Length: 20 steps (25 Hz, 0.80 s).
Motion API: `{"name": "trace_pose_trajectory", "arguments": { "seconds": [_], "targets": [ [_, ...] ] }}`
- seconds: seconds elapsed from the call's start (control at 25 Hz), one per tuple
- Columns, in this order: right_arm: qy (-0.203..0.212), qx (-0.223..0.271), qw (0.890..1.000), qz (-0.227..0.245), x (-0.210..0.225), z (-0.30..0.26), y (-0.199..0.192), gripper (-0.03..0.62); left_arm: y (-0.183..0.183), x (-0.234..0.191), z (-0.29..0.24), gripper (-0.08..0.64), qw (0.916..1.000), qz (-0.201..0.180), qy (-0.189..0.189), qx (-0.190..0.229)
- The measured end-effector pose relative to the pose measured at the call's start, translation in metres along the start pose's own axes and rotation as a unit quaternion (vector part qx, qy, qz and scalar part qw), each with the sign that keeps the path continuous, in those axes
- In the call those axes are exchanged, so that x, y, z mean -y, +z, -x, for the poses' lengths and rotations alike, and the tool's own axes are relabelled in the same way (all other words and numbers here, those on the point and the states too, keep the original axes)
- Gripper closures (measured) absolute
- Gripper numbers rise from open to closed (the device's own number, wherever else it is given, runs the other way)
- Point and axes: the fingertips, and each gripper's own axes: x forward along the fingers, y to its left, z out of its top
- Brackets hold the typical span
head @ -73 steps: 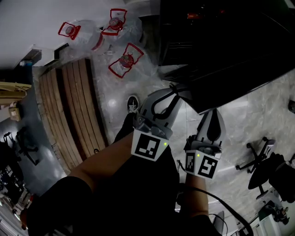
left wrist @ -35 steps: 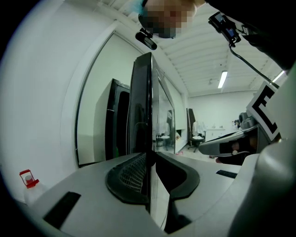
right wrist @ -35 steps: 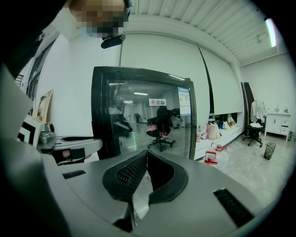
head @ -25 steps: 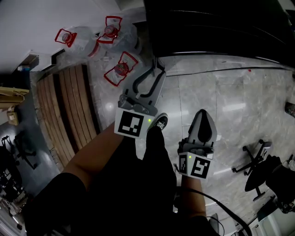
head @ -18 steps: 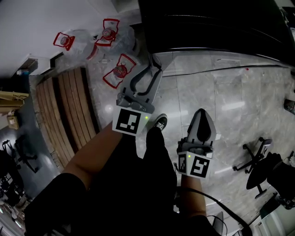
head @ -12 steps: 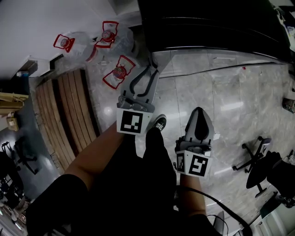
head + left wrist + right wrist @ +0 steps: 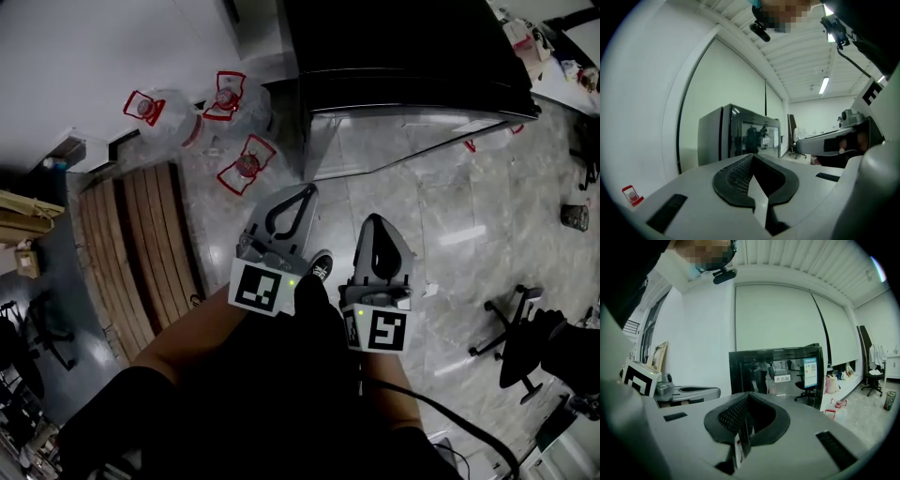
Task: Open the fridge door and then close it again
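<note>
Fingers (image 7: 733,177) of the left gripper (image 7: 307,190) are seen pressed together at their tips, having just been closing, with nothing held between them; the fingers (image 7: 729,414) of the right gripper (image 7: 372,218) are likewise drawn together and nothing is gripped by them; in the head view both grippers are held side by side at the centre of the frame, the left one slightly higher, each pointed toward the top of the frame and kept apart from the fridge (image 7: 403,47); the fridge, a black cabinet with a glossy front, is placed at the top centre of that view, and its door is seen shut; in the left gripper view it is found at centre left (image 7: 736,136) beyond the joined tips, and in the right gripper view it is set at the centre (image 7: 778,371), reflections being carried on its front; three water jugs (image 7: 164,105) with red handles are grouped on the floor (image 7: 450,244) at the upper left of the head view, just beside the fridge; a slatted wooden pallet (image 7: 136,244) is laid at the left edge; a black office chair (image 7: 520,328) is stood at the lower right; a shoe (image 7: 322,265) is glimpsed between the two grippers.
</note>
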Motion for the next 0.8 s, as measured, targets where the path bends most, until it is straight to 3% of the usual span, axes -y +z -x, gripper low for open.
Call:
{"name": "trace_pose_trajectory", "arguments": {
  "seconds": [0.08, 0.2, 0.4, 0.8],
  "targets": [
    [0.011, 0.009, 1.0, -0.002, -0.008, 0.001, 0.017, 0.577, 0.022, 0.001, 0.011, 0.552, 0.9994, 0.03, 0.005, 0.012],
    [0.02, 0.023, 1.0, -0.007, -0.019, 0.008, 0.044, 0.577, 0.056, 0.002, 0.028, 0.552, 0.9987, 0.041, 0.006, 0.029],
    [0.039, 0.025, 0.999, 0.008, -0.04, 0.025, 0.073, 0.577, 0.1, 0.013, 0.057, 0.552, 0.9983, 0.03, -0.013, 0.048],
    [0.065, 0.058, 0.996, 0.029, -0.068, 0.042, 0.115, 0.577, 0.132, 0.017, 0.077, 0.552, 0.9985, 0.019, -0.012, 0.049]
  ]
}}
